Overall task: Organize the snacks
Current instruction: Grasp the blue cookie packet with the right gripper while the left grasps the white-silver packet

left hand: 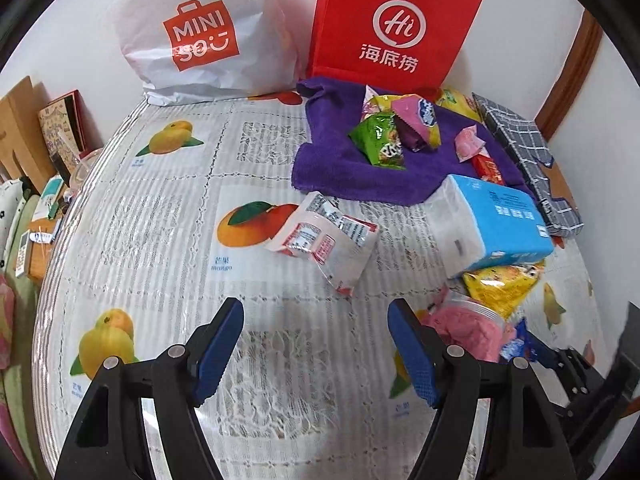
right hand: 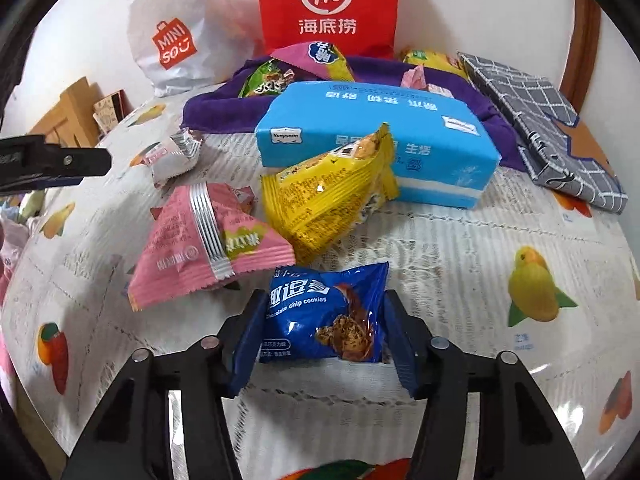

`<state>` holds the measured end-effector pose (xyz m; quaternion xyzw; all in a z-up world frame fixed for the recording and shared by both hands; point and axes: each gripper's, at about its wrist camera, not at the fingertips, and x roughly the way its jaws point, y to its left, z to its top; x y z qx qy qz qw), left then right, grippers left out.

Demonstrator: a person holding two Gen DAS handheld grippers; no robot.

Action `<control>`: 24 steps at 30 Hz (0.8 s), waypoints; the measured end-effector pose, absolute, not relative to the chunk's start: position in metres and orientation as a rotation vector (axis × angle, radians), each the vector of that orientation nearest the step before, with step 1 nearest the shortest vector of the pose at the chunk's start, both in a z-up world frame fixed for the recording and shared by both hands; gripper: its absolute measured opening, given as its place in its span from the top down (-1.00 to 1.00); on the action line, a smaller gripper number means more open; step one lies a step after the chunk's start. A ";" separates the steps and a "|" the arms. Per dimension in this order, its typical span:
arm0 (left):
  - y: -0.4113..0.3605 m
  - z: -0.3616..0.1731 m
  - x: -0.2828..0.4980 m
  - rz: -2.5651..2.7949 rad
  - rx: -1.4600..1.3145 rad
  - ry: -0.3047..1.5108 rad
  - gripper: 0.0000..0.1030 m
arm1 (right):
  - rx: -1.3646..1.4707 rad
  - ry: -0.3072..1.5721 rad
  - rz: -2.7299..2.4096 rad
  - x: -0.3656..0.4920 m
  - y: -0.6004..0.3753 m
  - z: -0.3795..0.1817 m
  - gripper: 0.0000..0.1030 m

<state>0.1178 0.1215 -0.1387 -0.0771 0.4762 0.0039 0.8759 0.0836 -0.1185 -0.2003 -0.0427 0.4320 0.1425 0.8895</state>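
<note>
A table [right hand: 460,280] covered with a fruit-printed cloth is seen, backed by a white shopping bag [left hand: 192,32] and a red paper bag [right hand: 326,4]. A purple towel [left hand: 360,168] is spread before the red bag, with several small snack packets piled on it. A blue tissue pack [right hand: 372,120] is laid just in front of the towel. A yellow snack packet [right hand: 320,204] is leaned against the tissue pack, and a pink triangular packet [right hand: 192,248] is set beside it. The blue cookie packet [right hand: 324,316] is clamped between the pads of the right gripper [right hand: 320,340], low over the cloth. The left gripper [left hand: 316,344] is held apart over bare cloth, nothing between its fingers.
</note>
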 end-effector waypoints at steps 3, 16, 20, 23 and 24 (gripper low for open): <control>0.118 -0.144 0.131 0.032 -0.129 0.997 -0.41 | -0.063 0.891 0.304 0.081 -0.129 -0.196 -0.02; 0.094 -0.174 0.190 0.017 0.009 1.043 -0.41 | -0.035 0.852 0.272 0.089 -0.168 -0.183 -0.02; 0.086 -0.184 0.200 0.023 0.052 1.050 -0.44 | -0.028 0.867 0.256 0.097 -0.173 -0.190 -0.02; 0.085 -0.185 0.201 0.003 0.044 1.029 -0.47 | -0.016 0.880 0.252 0.101 -0.176 -0.195 -0.02; 0.085 -0.186 0.202 -0.002 0.037 1.025 -0.50 | -0.014 0.882 0.251 0.102 -0.176 -0.196 -0.02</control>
